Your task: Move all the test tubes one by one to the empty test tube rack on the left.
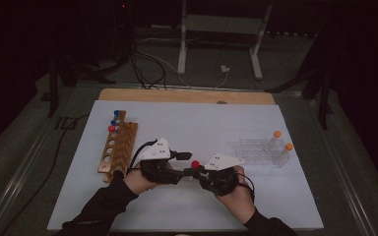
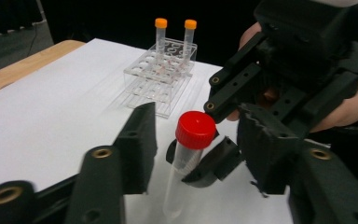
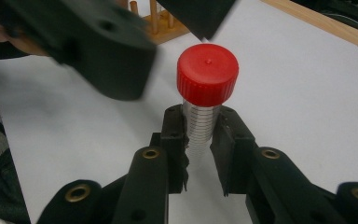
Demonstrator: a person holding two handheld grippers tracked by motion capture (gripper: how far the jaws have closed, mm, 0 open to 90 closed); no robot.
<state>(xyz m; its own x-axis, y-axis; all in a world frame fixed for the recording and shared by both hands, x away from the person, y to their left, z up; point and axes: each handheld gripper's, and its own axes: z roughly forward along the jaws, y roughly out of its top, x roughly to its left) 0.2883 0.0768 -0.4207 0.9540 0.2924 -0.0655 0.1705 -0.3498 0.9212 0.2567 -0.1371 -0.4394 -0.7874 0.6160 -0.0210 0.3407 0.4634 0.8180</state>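
A clear tube with a red cap (image 1: 195, 163) stands upright in mid-air over the white mat, between both hands. My right gripper (image 3: 199, 126) is shut on the tube's ribbed body (image 3: 198, 133) just below the cap (image 3: 208, 73). My left gripper (image 2: 198, 135) comes in from the other side. Its jaws stand on either side of the red cap (image 2: 196, 129), with a gap on both sides. In the high view the left gripper (image 1: 189, 164) and the right gripper (image 1: 195, 170) meet tip to tip near the mat's front middle.
A wooden tube rack (image 1: 118, 147) lies at the left, with blue and red capped tubes at its far end. A clear plastic rack (image 1: 258, 152) at the right holds two orange-capped tubes (image 1: 277, 133). The white mat (image 1: 187, 118) covers the tabletop.
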